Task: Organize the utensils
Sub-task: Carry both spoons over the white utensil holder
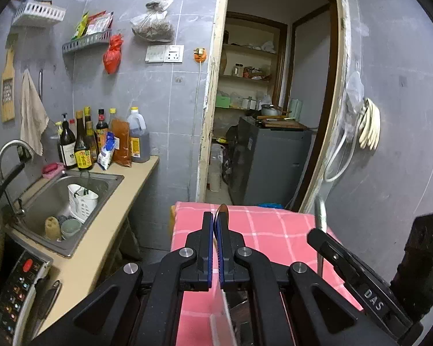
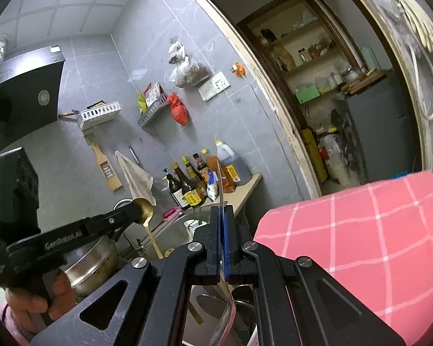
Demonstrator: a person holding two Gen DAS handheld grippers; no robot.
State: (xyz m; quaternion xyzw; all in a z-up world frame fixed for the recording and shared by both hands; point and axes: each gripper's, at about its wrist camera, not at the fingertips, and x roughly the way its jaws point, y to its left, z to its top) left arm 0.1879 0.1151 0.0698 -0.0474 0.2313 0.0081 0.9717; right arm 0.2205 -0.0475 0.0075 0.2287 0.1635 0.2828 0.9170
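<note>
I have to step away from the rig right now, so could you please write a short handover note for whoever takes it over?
Left gripper: shut on a gold spoon, held in the air.
Right gripper: shut on a thin metal utensil, which points upward.
Both are above the pink checked cloth. A white holder stands in the sink.
Done: both utensils picked up.
Left: set each one down in its place. More utensils seem to lie below the grippers.

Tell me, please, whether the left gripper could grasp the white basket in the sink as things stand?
Probably not yet: the left gripper is shut on a gold spoon, so it has no free jaws. Nothing seems to block the way to the white basket in the sink.
</note>
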